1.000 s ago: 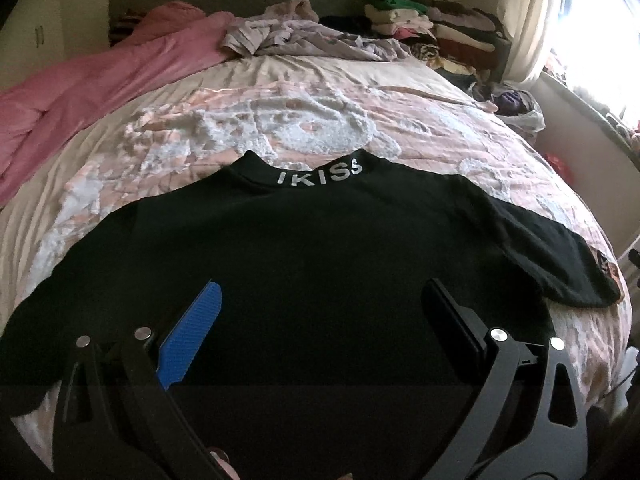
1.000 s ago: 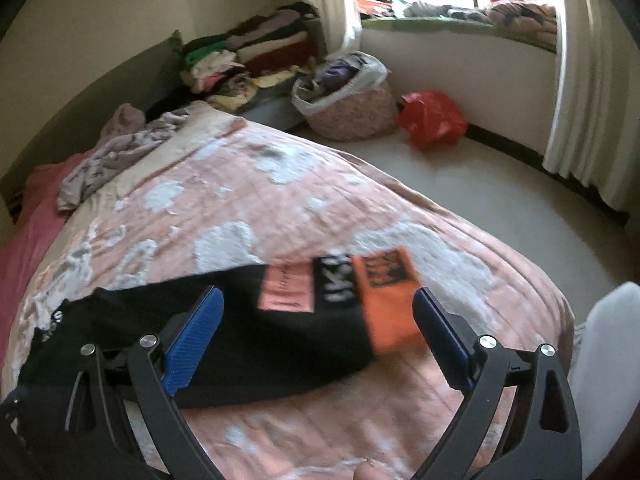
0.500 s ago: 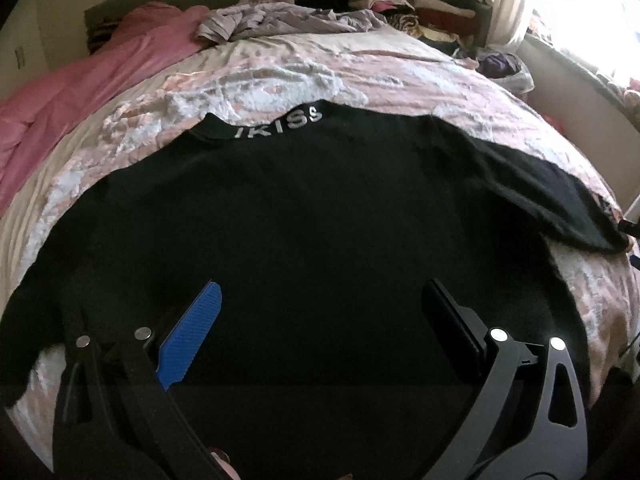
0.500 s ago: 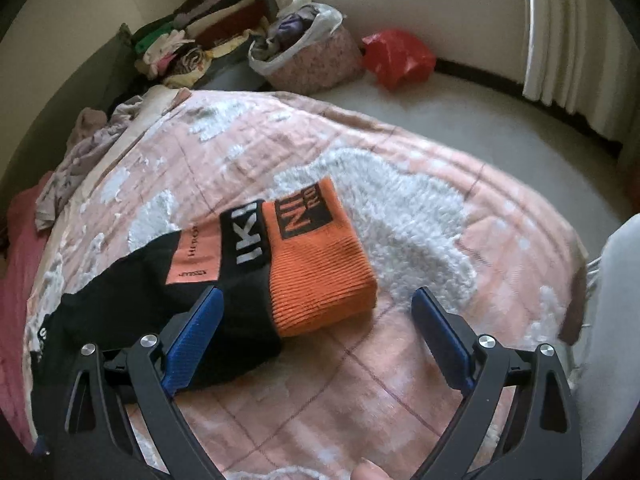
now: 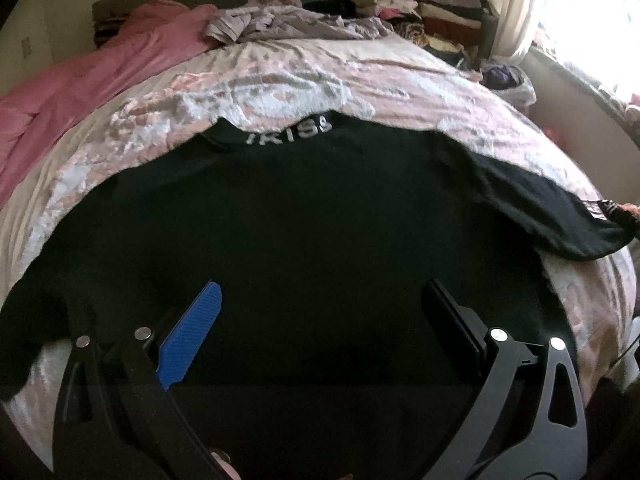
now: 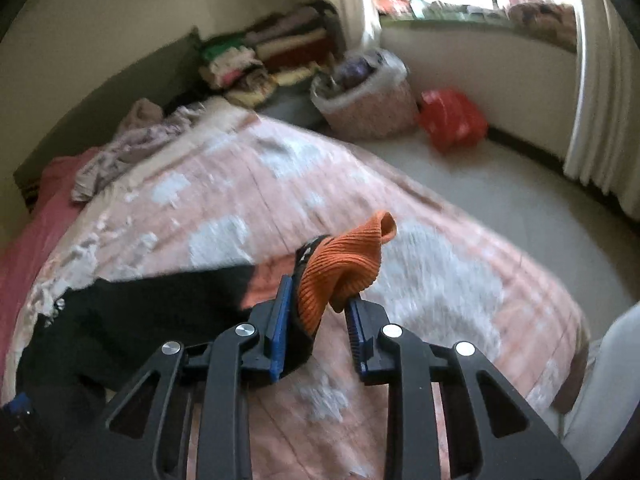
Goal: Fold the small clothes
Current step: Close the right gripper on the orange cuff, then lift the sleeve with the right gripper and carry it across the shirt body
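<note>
A black long-sleeved top [image 5: 304, 216] with white letters on its collar [image 5: 292, 132] lies spread flat on the pink bed cover [image 5: 280, 80]. My left gripper [image 5: 320, 304] is open and empty, hovering over the top's lower middle. My right gripper [image 6: 318, 304] is shut on the orange cuff [image 6: 340, 268] of the top's right sleeve [image 6: 160, 304] and holds it lifted off the bed. That sleeve also shows in the left wrist view [image 5: 540, 208], stretching to the right edge.
A pink blanket [image 5: 80, 80] and a lilac garment [image 5: 288, 24] lie at the head of the bed. Stacked folded clothes [image 6: 260, 56], a laundry basket [image 6: 368, 96] and a red bag [image 6: 452, 120] stand on the floor beside the bed.
My right gripper has closed on the orange cuff and raised it off the bed. My left gripper stayed open and tilted back a little.
</note>
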Motion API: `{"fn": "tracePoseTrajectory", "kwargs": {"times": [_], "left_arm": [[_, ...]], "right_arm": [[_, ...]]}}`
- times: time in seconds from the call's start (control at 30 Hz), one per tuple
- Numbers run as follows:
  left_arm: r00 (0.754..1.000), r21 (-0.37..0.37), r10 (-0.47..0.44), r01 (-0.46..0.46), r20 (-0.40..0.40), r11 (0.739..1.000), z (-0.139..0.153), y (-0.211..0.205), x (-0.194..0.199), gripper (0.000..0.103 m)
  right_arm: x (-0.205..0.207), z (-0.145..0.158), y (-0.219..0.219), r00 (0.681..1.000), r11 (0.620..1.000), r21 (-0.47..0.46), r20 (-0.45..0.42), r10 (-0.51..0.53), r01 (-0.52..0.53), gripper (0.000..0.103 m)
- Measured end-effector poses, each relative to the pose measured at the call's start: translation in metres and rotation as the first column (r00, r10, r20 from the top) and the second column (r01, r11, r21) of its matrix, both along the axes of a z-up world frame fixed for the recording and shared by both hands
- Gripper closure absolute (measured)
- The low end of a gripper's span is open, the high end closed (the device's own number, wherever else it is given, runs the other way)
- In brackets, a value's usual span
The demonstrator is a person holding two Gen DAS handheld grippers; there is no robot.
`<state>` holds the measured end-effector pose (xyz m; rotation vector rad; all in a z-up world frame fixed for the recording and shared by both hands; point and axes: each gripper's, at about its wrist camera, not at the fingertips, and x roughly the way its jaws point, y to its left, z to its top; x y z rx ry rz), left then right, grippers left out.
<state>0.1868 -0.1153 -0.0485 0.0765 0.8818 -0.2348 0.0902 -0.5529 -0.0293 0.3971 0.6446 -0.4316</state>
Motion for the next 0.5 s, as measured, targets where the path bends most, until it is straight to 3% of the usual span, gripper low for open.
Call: {"fn": "tracePoseTrajectory", "kwargs": {"times": [0.13,0.27,0.5], "left_arm": [[1.0,-0.02,0.012,-0.011,0.022,1.0,0.012,0.01,-0.002,0.009],[0.999,-0.042,0.031,-0.03,0.033,0.999,0.02,0.019,-0.002,0.009],[0.998,-0.083,0.054,-0.05,0.04,0.995,0.031,0.031,0.0,0.009]], "right_arm": [[0.006,0.035,0.004,0.996,0.993,-0.102,0.061,0.07,-0.064,0.079],[0.016,0.07,0.016,0.979,0.962,-0.228,0.107,0.175,-0.147,0.079],[0.032,0.132,0.065,0.918,0.901,-0.33,0.178,0.353,-0.282,0.079]]}}
